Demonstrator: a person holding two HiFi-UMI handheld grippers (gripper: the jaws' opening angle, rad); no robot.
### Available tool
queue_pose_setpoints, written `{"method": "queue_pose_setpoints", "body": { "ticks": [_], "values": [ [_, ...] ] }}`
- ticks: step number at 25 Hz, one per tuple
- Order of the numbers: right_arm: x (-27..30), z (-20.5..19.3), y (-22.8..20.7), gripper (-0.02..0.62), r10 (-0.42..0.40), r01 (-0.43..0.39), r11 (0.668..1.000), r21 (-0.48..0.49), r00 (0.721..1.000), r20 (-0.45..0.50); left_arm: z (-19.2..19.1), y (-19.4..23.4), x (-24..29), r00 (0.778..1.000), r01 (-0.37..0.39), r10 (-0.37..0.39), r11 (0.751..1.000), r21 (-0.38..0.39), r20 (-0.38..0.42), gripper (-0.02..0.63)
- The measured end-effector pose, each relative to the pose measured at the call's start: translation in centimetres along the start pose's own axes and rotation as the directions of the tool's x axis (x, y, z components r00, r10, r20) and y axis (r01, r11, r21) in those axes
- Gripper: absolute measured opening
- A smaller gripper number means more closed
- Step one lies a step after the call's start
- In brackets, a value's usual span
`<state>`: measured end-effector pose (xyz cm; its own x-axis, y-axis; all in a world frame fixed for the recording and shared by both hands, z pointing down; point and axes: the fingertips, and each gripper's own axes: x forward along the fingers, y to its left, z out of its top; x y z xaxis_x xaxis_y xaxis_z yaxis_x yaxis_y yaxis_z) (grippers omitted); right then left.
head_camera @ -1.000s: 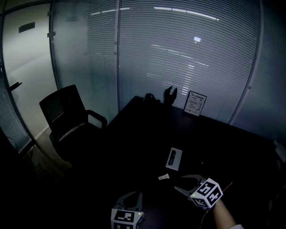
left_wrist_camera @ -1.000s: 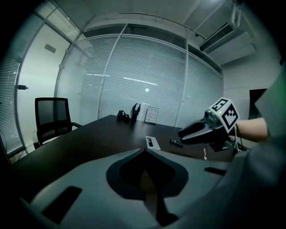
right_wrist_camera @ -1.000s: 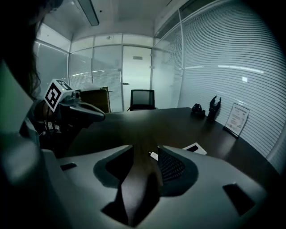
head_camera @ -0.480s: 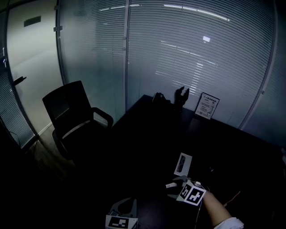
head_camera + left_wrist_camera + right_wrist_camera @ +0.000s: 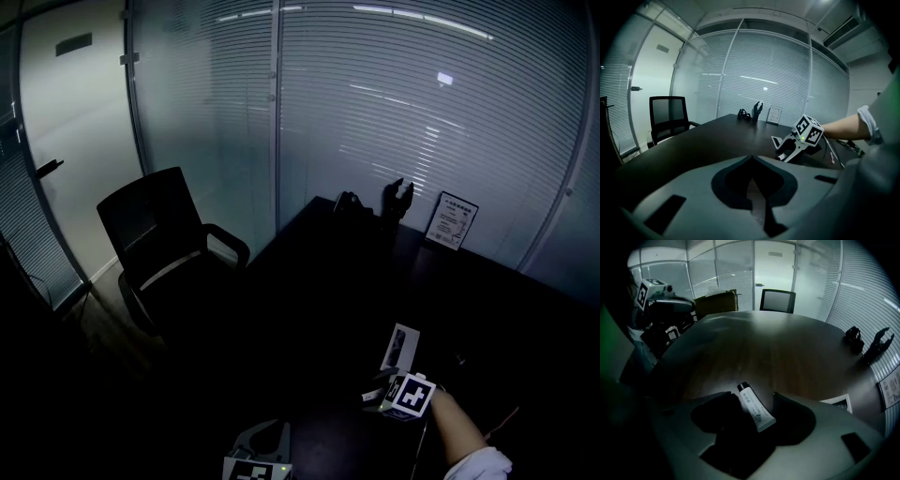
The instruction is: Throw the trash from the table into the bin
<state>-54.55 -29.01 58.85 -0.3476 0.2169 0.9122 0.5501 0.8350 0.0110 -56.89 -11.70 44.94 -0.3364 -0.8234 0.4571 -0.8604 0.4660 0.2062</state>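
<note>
White tube (image 5: 752,405) with a black cap lies flat on the dark table (image 5: 778,348) near its near edge, right between the right gripper's (image 5: 753,397) jaws, which have just been opening and stand wide, not clamping it. The cap points away, slanted left. Left gripper (image 5: 750,158) is closed, empty and farther off; no bin in sight, and the head view's too dark for the tube.

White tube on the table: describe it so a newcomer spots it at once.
On the dark table, the jaws of the right tool have just been opening, and the tube lies between them. It is small, white and black-capped, unlike the flat card beside it.
</note>
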Motion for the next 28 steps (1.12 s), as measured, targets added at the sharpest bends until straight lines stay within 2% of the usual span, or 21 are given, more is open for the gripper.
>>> {"method": "queue_pose_setpoints", "body": {
  "ticks": [3, 5, 9, 12, 18, 23, 28],
  "values": [
    [0.3, -0.4, -0.3, 0.278, 0.045, -0.043, 0.996, 0.074, 0.999, -0.022, 0.0, 0.0, 0.1, 1.000, -0.001, 0.001, 1.000, 0.004, -0.001, 0.000],
    [0.6, -1.0, -0.6, 0.270, 0.047, -0.043, 0.996, 0.075, 0.998, -0.051, 0.0, 0.0, 0.1, 1.000, -0.002, 0.002, 1.000, 0.006, -0.001, 0.000],
    [0.2, -0.4, -0.1, 0.185, 0.034, -0.032, 0.999, 0.019, 0.995, -0.095, -0.1, 0.3, 0.2, 1.000, -0.007, 0.007, 1.000, 0.007, -0.004, 0.000],
    [0.2, -0.2, 0.7, 0.089, 0.026, -0.025, 1.000, 0.014, 0.994, -0.102, -0.2, 0.7, 0.3, 1.000, -0.012, 0.012, 1.000, 0.007, -0.007, 0.000],
    [-2.9, -1.7, 2.2, 0.087, -0.022, 0.027, 0.995, 0.093, 0.998, -0.055, 0.0, -0.1, 0.5, 1.000, -0.005, 0.005, 1.000, 0.025, -0.003, 0.000],
    [-8.4, -3.0, 5.5, 0.087, -0.065, 0.062, 0.989, 0.132, 0.998, 0.017, 0.8, -4.9, 0.1, 0.998, 0.055, -0.056, 0.995, 0.078, 0.014, 0.000],
    [-13.9, -6.3, 10.1, 0.087, -0.128, 0.117, 0.980, 0.160, 0.990, 0.059, 1.2, -11.1, -1.0, 0.991, 0.132, -0.135, 0.981, 0.139, 0.016, 0.000]
  ]
}}
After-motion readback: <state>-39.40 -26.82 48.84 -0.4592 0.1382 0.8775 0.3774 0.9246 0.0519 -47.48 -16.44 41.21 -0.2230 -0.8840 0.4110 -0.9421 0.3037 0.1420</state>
